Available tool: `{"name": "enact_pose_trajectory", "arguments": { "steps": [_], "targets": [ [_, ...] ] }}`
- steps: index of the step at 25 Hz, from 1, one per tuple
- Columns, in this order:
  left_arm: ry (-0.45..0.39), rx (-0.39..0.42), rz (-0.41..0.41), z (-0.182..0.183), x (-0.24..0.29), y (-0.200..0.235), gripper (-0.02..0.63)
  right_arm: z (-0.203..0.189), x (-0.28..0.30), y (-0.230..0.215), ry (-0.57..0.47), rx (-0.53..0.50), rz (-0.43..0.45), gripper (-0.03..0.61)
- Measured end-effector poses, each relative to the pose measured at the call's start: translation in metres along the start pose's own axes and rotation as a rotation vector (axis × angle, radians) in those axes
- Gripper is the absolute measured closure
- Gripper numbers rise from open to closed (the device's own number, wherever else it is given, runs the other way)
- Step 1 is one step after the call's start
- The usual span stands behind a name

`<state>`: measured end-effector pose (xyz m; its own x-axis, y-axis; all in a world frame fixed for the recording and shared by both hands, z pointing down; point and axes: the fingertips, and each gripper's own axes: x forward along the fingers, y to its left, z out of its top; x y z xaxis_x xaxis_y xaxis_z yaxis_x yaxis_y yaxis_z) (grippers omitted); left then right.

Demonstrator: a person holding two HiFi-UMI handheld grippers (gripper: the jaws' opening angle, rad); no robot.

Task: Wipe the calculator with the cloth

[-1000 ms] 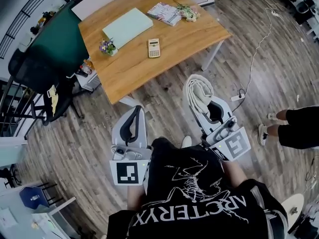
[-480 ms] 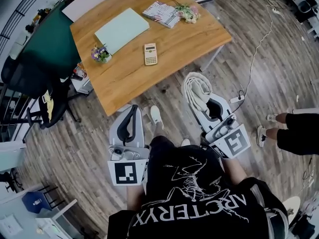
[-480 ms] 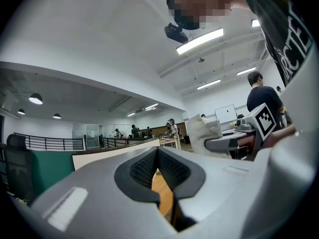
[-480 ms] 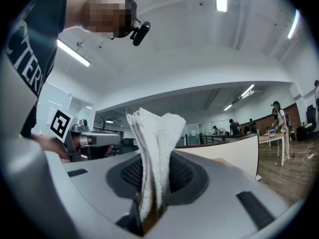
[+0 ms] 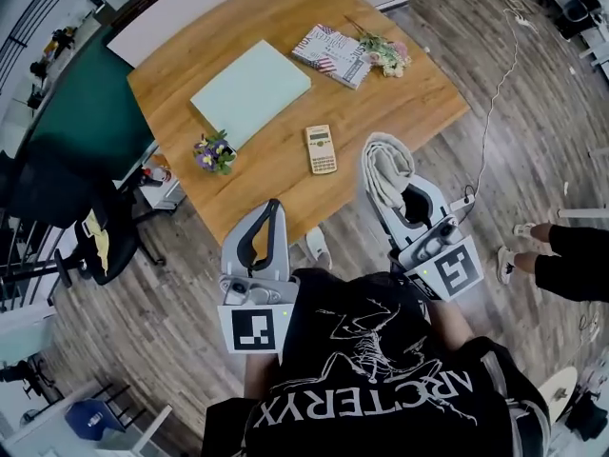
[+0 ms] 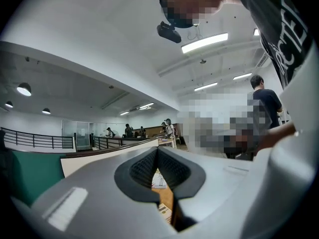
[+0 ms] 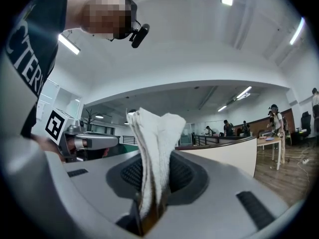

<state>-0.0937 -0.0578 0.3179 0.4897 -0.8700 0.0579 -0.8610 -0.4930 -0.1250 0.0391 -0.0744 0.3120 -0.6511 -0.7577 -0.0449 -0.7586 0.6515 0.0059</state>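
Note:
A beige calculator (image 5: 321,149) lies flat on the wooden table (image 5: 285,46), near its front edge. My right gripper (image 5: 383,165) is shut on a folded white cloth (image 5: 386,169), held just right of the calculator by the table's front corner. In the right gripper view the cloth (image 7: 153,153) stands up between the closed jaws of my right gripper (image 7: 152,203). My left gripper (image 5: 270,212) is shut and holds nothing, at the table's front edge left of the calculator. Between the closed jaws of my left gripper (image 6: 158,156), the left gripper view shows only a sliver of table.
On the table lie a pale green board (image 5: 250,91), a small pot of purple flowers (image 5: 213,152), a striped booklet (image 5: 333,53) and a flower sprig (image 5: 387,55). A black office chair (image 5: 67,208) stands left. A cable (image 5: 490,93) runs across the floor; a person's legs (image 5: 561,253) are at right.
The table has come closer and lower in the head view. Both grippers have moved forward, from over the floor to the table's front edge. The cloth stays gripped.

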Motion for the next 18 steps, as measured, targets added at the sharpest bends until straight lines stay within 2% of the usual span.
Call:
{"name": "enact_pose_trajectory", "arguments": {
  "steps": [4,9,11,15,18],
  "targets": [
    [-0.005,-0.013,-0.027,-0.001,0.022,0.034,0.604,0.023,0.054,-0.003,-0.033,-0.005,-0.003,0.485],
    [0.004,-0.022,-0.033,-0.007,0.036,0.055,0.604,-0.01,0.069,-0.011,0.0,0.018,-0.01,0.485],
    [0.006,-0.026,-0.021,-0.007,0.041,0.061,0.604,-0.013,0.075,-0.017,0.012,-0.007,-0.009,0.485],
    [0.021,-0.032,0.022,-0.01,0.048,0.071,0.604,-0.04,0.089,-0.031,0.126,-0.142,0.024,0.485],
    [0.035,-0.036,0.057,-0.013,0.052,0.076,0.604,-0.077,0.105,-0.043,0.275,-0.21,0.069,0.485]
  ]
}}
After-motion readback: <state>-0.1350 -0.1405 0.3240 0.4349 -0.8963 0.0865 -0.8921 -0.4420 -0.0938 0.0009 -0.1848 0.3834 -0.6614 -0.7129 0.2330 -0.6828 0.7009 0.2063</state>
